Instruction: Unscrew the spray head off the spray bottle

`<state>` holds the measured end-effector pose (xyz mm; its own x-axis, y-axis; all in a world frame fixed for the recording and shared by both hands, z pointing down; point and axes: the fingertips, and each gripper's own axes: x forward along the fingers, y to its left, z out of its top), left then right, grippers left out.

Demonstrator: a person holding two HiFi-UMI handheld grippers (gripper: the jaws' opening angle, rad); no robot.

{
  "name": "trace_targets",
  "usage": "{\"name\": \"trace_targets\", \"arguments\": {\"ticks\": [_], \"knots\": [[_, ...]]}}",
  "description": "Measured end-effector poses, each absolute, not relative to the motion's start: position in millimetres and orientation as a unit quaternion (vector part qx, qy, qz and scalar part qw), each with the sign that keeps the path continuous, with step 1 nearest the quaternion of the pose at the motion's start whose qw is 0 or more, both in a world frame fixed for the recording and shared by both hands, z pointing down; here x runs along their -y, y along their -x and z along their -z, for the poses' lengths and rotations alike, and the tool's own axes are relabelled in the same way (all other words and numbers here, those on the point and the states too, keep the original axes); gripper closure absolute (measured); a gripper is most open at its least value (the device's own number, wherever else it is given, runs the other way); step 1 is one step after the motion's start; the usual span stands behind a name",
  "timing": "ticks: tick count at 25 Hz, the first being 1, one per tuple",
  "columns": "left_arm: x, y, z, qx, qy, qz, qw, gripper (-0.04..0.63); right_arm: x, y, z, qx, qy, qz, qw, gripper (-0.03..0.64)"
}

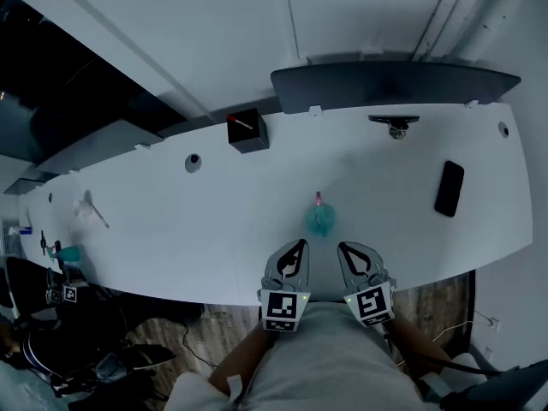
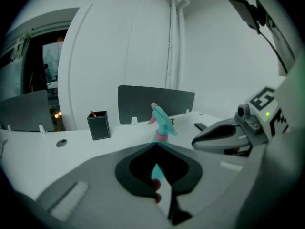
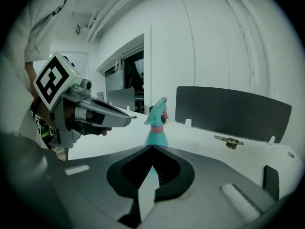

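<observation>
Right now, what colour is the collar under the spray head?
The collar is pink, between teal spray head and teal bottle; clearest in the right gripper view.

A white bench (image 1: 214,229) carries a black pen box (image 1: 248,132) holding a red pen (image 1: 241,123) near its far edge. A dark phone (image 1: 449,188) lies flat at the right. A small metal fitting (image 1: 396,124) sits just before a dark divider panel (image 1: 394,82).

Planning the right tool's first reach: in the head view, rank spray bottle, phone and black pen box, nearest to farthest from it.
1. spray bottle, just ahead of the right tool, slightly left.
2. phone, off to the right.
3. black pen box, far back, left.
</observation>
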<state>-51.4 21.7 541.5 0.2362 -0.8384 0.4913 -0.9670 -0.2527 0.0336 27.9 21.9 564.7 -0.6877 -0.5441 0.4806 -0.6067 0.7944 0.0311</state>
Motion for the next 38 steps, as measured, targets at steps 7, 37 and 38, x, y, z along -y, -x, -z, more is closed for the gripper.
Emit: {"name": "trace_targets", "arguments": {"ticks": [7,37,38], "knots": [[-17.4,47.4,-556.5,0.607,-0.747,-0.211,0.170,0.594,-5.9,-2.1,-622.7,0.934,-0.227,-0.043,0.273,0.153],[1.0,50.0,-508.7,0.529,-0.801,-0.173,0.220,0.282,59.2,36.4,-620.6,0.841,-0.269,0.248,0.398,0.190],[2.4,51.3,-507.7,0.527,-0.803,-0.177,0.216,0.299,57.9,35.4,-615.6,0.834,-0.274,0.261,0.402,0.190]]}}
